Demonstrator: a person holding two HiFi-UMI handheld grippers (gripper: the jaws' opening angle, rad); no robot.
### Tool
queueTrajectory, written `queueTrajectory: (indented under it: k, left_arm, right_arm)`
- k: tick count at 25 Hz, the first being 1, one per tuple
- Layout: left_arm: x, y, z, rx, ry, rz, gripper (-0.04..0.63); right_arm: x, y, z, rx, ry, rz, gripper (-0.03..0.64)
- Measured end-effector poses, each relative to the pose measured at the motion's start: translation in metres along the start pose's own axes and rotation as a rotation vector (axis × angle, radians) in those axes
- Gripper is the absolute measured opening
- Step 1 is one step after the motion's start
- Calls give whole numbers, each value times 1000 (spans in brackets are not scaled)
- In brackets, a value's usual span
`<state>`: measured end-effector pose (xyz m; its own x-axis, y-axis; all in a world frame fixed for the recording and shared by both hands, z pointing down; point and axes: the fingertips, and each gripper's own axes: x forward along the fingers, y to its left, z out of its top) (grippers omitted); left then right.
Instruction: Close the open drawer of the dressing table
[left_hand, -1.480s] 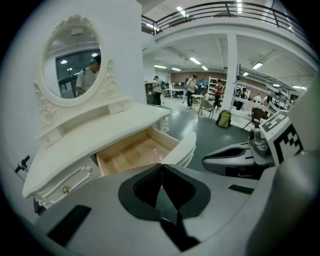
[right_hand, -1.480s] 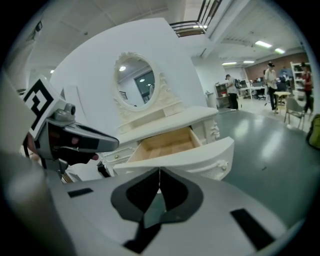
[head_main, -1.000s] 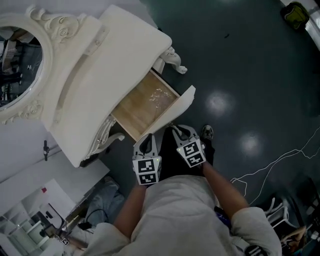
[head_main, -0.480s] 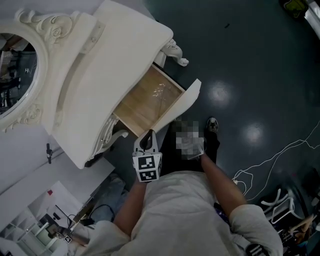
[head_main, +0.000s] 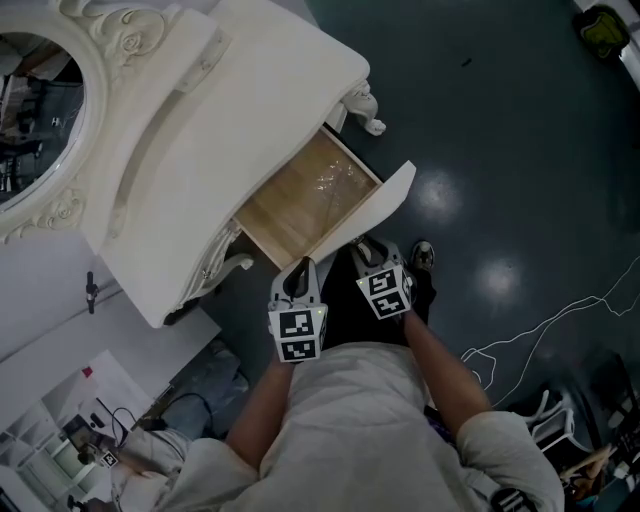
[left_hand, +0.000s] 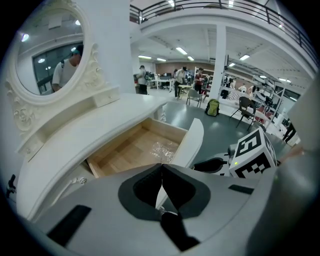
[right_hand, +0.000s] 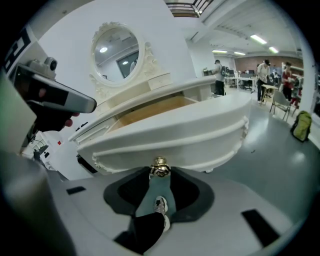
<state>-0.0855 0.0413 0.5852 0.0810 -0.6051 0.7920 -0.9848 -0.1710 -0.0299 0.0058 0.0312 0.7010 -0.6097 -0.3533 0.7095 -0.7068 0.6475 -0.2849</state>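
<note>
The white dressing table (head_main: 230, 110) has one drawer (head_main: 305, 195) pulled out, its wooden inside showing. My right gripper (head_main: 368, 250) is at the drawer's curved white front (head_main: 385, 210). In the right gripper view the gold knob (right_hand: 159, 167) sits between the tips of the right gripper (right_hand: 160, 173), whose jaws have just been opening and stand open around it. My left gripper (head_main: 297, 272) hovers by the drawer's near corner. In the left gripper view the left gripper (left_hand: 161, 169) has its pads together with nothing in them, and the drawer front (left_hand: 190, 145) lies just ahead.
An oval mirror (head_main: 30, 110) tops the table. A carved leg (head_main: 368, 108) stands on the dark floor. My shoe (head_main: 422, 258) is close under the drawer front. A white cable (head_main: 540, 330) runs at the right, and boxes and clutter (head_main: 100, 400) sit at the lower left.
Both grippers have come slightly closer to the drawer front. The drawer is out as far as before.
</note>
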Motion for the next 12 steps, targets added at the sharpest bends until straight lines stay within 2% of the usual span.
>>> queueTrajectory:
  k: [8, 12]
  left_arm:
    - [1, 18, 2, -22, 0, 3, 8]
    - [5, 22, 2, -8, -1, -7, 8]
  right_arm:
    - [6, 2, 7, -9, 8, -4, 140]
    - [9, 2, 9, -14, 2, -11, 140]
